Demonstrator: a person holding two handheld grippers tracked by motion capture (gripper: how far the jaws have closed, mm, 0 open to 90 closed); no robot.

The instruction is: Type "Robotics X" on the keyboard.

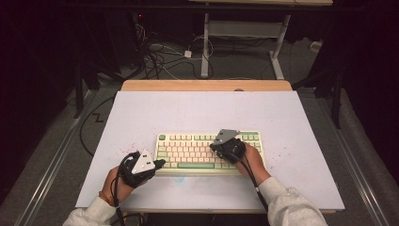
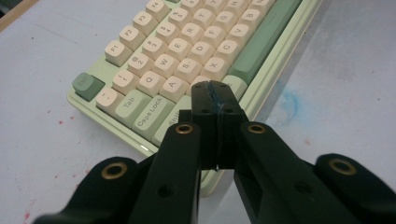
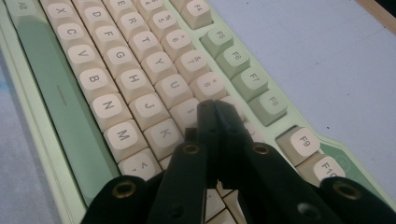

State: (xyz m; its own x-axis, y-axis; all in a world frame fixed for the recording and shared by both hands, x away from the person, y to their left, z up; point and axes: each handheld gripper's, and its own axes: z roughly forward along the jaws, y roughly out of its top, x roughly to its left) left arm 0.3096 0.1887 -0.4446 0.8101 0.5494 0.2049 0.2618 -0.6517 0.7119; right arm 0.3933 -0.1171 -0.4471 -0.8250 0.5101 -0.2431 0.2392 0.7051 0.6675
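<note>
A pale green keyboard (image 1: 188, 151) with cream keys lies at the middle of the white tabletop (image 1: 197, 110). My left gripper (image 1: 161, 163) is at the keyboard's front left corner. In the left gripper view its black jaws are shut and hold nothing; the left gripper (image 2: 215, 91) has its tips over the bottom-row keys of the keyboard (image 2: 187, 46), near the Z key. My right gripper (image 1: 214, 146) hovers over the right half of the keys and points left. The right gripper (image 3: 215, 107) is shut and holds nothing, tips over the keyboard (image 3: 107, 60) near the I and O keys.
Red specks dot the white board around the keyboard, and a faint blue smudge (image 2: 289, 100) lies in front of it. A wooden strip (image 1: 207, 85) borders the far edge. Beyond are floor cables (image 1: 155, 59) and a white desk frame (image 1: 205, 52).
</note>
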